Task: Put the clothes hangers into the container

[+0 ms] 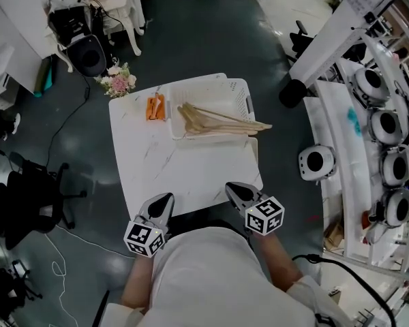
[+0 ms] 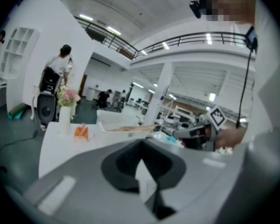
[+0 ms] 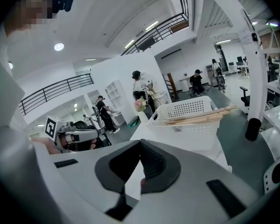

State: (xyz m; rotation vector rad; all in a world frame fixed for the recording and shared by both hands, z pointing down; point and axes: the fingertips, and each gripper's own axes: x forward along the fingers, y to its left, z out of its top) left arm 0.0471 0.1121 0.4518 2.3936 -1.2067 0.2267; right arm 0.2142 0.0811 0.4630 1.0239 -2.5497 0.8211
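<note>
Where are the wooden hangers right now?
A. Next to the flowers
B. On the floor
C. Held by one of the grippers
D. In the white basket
D. The wooden hangers lie together in the white basket, and their ends poke out over its right rim.

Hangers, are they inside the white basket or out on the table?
Inside. The wooden hangers lie bunched in the basket, with their ends poking over its rim.
</note>
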